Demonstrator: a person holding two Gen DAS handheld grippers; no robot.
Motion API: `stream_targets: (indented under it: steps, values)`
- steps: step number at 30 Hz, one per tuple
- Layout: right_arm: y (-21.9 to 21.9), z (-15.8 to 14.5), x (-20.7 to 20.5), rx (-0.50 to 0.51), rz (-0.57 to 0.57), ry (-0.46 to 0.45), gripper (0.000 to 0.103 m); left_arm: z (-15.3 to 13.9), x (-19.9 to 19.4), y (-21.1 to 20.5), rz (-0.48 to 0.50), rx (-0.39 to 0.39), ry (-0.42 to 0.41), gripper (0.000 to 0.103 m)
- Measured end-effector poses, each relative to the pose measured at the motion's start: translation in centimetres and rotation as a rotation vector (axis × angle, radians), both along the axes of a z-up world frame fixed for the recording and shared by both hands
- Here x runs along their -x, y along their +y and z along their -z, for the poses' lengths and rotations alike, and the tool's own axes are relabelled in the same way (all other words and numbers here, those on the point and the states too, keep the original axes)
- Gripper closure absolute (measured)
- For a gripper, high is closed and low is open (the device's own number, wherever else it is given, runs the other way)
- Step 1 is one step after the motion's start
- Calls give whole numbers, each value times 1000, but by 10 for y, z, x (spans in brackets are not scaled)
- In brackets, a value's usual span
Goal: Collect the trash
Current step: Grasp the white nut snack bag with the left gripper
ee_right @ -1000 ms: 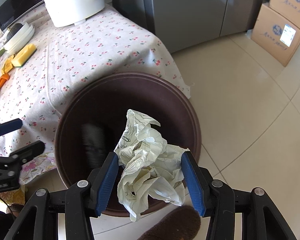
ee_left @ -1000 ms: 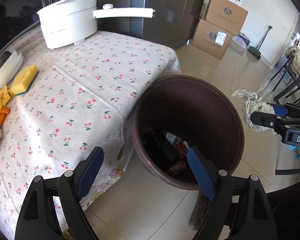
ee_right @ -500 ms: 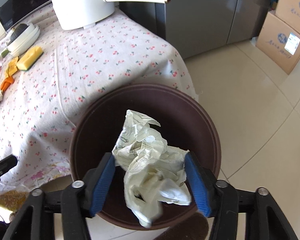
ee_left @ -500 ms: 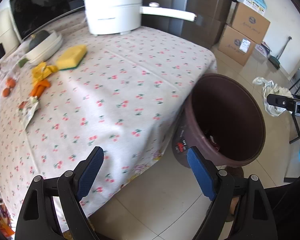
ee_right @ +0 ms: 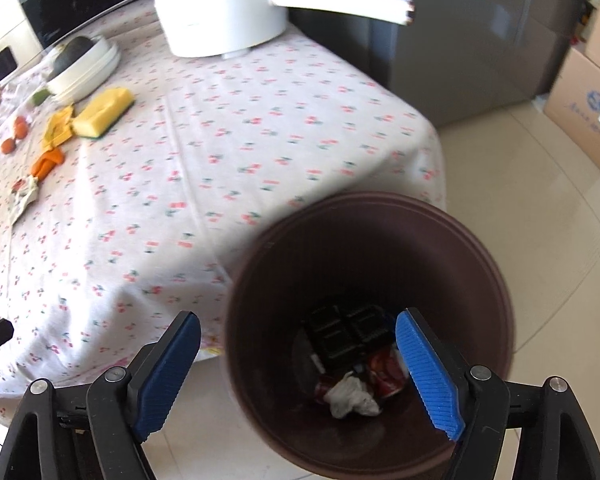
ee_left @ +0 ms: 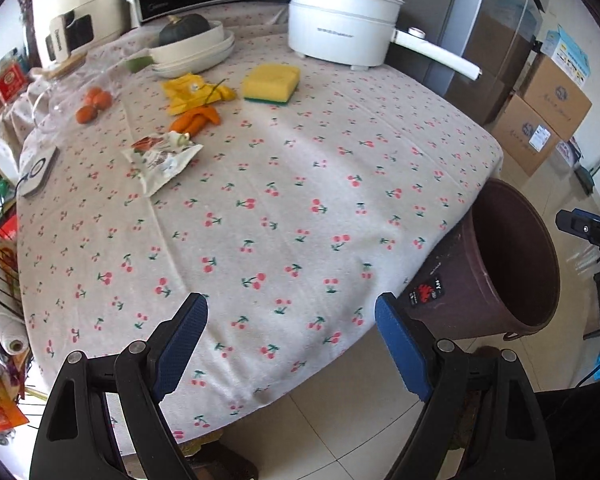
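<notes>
A brown bin [ee_right: 496,264] stands on the floor beside the table. At its bottom lie a crumpled pale wrapper [ee_right: 352,398], a black tray [ee_right: 346,330] and red packaging. My right gripper [ee_right: 298,360] hangs over the bin with its jaws opening and nothing between them. My left gripper [ee_left: 292,336] is open and empty above the near edge of the cherry-print tablecloth [ee_left: 284,200]. On the cloth lie a torn wrapper [ee_left: 160,158], orange peel [ee_left: 196,118] and yellow scraps [ee_left: 190,92]. In the left wrist view the bin [ee_left: 516,264] sits at the right.
A yellow sponge [ee_left: 270,82], a white electric pot [ee_left: 340,36], stacked bowls holding a squash [ee_left: 192,46] and small oranges [ee_left: 94,104] are on the table. Cardboard boxes [ee_left: 540,116] and a grey fridge [ee_right: 460,32] stand behind. Cluttered shelves fill the left edge.
The right gripper opened and the crumpled wrapper dropped into the bin. The left gripper swung left from over the bin to over the table edge.
</notes>
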State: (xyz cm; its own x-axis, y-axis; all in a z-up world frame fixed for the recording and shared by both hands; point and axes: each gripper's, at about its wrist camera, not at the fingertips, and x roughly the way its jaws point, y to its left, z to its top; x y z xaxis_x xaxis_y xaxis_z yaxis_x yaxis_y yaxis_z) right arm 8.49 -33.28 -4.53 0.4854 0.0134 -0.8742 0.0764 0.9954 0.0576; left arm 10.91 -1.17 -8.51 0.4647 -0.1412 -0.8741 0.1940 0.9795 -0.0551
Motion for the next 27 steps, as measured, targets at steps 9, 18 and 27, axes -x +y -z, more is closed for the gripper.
stream_targets:
  steps: [9, 18, 27]
  values:
    - [66, 3, -29, 14, -103, 3, 18, 0, -20, 76, -156, 17, 15, 15]
    - [126, 15, -58, 46, -198, 20, 17, 15, -59, 155, -340, 67, 64, 15]
    - [150, 31, -103, 95, -240, 59, 17, 30, -103, 210, -429, 200, 98, 16]
